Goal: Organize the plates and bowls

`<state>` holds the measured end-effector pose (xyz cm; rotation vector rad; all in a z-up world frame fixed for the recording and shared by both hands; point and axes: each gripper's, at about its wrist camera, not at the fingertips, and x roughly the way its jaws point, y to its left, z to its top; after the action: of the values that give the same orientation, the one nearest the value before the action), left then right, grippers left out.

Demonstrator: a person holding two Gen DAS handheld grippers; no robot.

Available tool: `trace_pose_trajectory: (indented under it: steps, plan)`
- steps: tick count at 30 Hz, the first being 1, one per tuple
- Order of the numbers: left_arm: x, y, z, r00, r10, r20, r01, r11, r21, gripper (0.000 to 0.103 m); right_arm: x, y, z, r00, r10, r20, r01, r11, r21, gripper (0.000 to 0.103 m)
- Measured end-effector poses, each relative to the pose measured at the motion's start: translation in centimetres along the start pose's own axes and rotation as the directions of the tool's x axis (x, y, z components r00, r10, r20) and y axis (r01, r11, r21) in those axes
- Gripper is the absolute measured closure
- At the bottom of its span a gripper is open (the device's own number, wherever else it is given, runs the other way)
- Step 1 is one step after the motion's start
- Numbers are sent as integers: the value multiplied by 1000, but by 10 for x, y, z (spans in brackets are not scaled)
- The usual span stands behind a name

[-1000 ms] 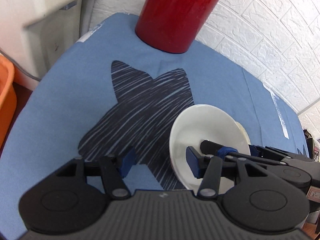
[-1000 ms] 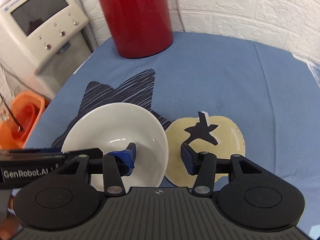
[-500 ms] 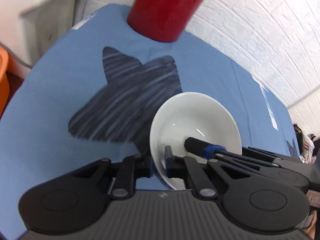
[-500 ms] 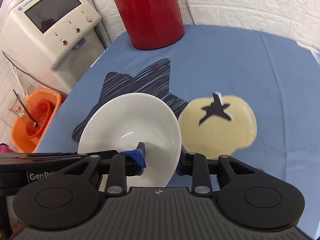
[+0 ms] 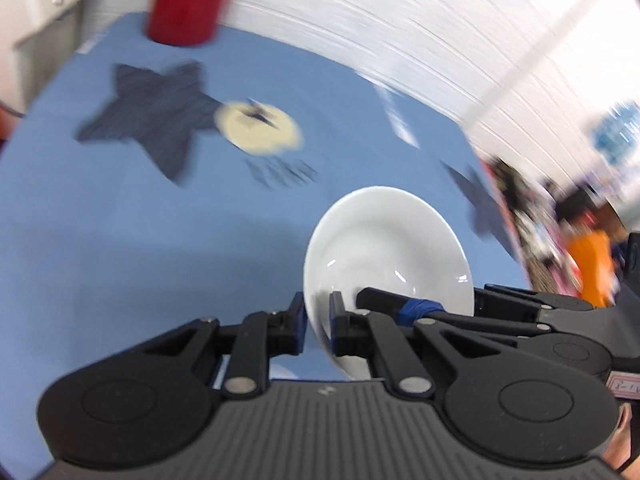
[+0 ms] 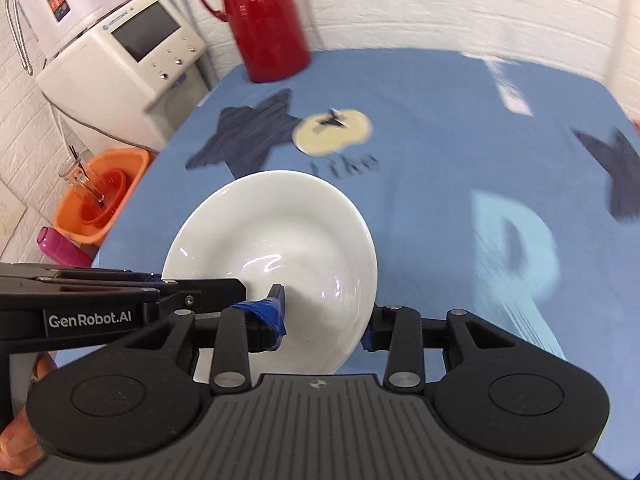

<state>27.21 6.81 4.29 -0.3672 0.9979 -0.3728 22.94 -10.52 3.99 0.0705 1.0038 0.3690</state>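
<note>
The white bowl (image 6: 272,256) hangs over the near part of the blue-clothed desk (image 6: 440,120), pinched by both tools at once: the left tool (image 5: 317,326) is clenched on its near-left rim, one pad inside and one outside, and the right tool (image 6: 324,320) grips the near-right rim the same way. It looks like glazed ceramic, so I judge it stiff, fairly heavy for its size, slick under the pads and sure to chip or shatter if dropped; the rim is the only place thin enough to take hold of, and two opposite grips should stop it swinging. The left wrist view is badly smeared, yet it shows the rim sitting between the pads. The right wrist view alone shows the red thermos (image 6: 264,20) far back, the white appliance (image 6: 128,56) and the orange basin (image 6: 100,196) off the desk's left edge.
</note>
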Motion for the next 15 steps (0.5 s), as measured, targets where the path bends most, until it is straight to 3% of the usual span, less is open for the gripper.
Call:
trace_pose_trajectory:
  steps: [8,12,15]
  plan:
    - [9,-103,-107,993,-69,-98,87,979,183,101,-73,-65,-110,997,-72,21,69,989,134,79]
    - [23,-122,-146,984,-61,-170,98,970,224,101,-75,-82,-138,998,-63,11,59,980,188,79]
    - [27,-127,-160,985,-22,-172,67,964,258,101,-72,-82,-150,998,-56,26,51,984,172,79]
